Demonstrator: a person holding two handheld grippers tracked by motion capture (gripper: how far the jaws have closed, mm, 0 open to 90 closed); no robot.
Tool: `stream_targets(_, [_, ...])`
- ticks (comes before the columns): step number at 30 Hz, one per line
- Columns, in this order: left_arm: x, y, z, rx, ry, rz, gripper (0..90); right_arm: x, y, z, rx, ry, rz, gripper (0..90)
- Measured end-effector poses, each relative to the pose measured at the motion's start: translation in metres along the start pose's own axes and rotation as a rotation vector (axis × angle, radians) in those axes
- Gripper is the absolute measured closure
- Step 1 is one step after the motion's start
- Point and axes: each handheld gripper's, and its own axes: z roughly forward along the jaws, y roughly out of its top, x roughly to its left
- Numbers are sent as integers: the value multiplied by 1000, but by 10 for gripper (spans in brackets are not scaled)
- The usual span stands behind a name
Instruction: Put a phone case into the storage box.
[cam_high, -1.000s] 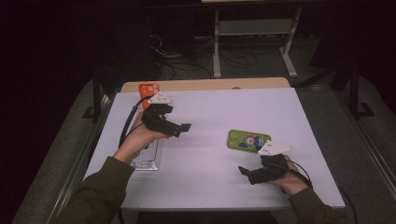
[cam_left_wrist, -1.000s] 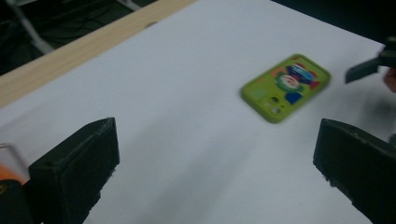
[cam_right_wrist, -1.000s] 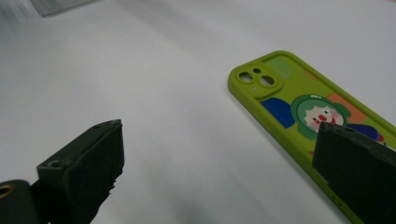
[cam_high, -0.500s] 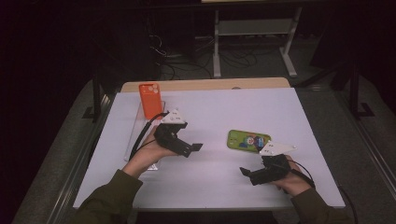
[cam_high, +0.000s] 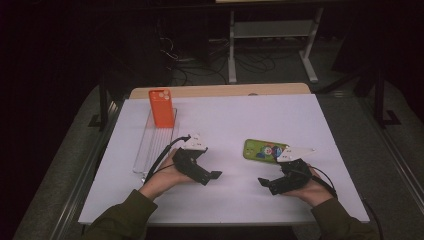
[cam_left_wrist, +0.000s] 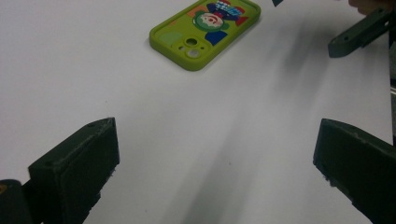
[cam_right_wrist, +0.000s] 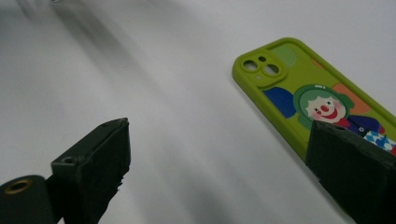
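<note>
Green case (cam_high: 266, 150) lies flat on the tabletop (cam_high: 235, 120), beside the right gripper (cam_high: 266, 183). Both grippers' fingers gape wide, empty. Best to slide the right fingers (cam_right_wrist: 91, 163) across its narrow sides before closing; left gripper (cam_high: 212, 176) should stay back.

Before you: one white counter (cam_high: 260, 120) with a wooden strip (cam_high: 220, 91) along its far edge, brightly lit. Beyond it, a dark room, grey floor (cam_high: 360, 125), tangled cables (cam_high: 190, 65), one white metal stand (cam_high: 272, 35).
</note>
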Motion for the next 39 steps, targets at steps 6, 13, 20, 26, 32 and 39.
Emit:
stream_targets(6, [0, -2, 1, -1, -1, -5, 0, -9, 8, -1, 77, 17, -45, 63])
stream_targets(13, [1, -2, 0, -1, -1, 10, 0, -27, 25, 7, 188, -1, -115, 69])
stream_targets(20, [1, -3, 1, -4, -16, -18, 0, -45, 42, 11, 270, -6, -180, 81])
stream_targets(26, [1, -3, 1, -8, -19, -16, 0, -62, 52, 19, 351, 9, -231, 81])
stream_targets(32, [0, -3, 2, -3, -26, -20, 0, -77, 58, 29, 428, 26, -264, 81])
stream_targets(39, [0, -3, 3, 3, -34, -14, 0, -88, 59, 43, 488, 35, -302, 72])
